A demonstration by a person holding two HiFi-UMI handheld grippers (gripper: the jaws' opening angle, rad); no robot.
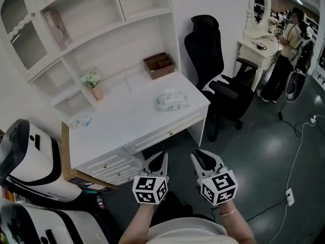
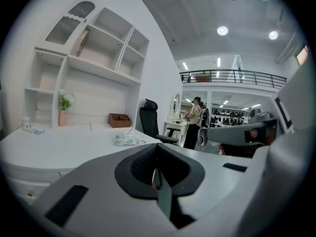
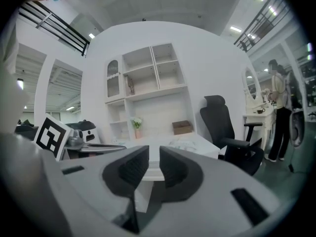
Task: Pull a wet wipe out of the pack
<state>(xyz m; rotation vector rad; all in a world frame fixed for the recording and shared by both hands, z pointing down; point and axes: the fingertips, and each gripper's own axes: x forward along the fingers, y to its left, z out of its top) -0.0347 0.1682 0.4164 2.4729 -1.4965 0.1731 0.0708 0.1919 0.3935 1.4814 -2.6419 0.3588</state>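
In the head view you hold the left gripper and the right gripper low and side by side, in front of the white desk. The wet wipe pack lies flat on the desk top near its right end, well apart from both grippers. A wooden box stands behind it and a black chair is to the right.

In the left gripper view your jaws are pressed together with nothing between them. The pack lies on the desk far beyond the tips.

In the right gripper view your jaws stand only a narrow slit apart and are empty. The pack lies on the desk beyond them, a little to the right of the slit.
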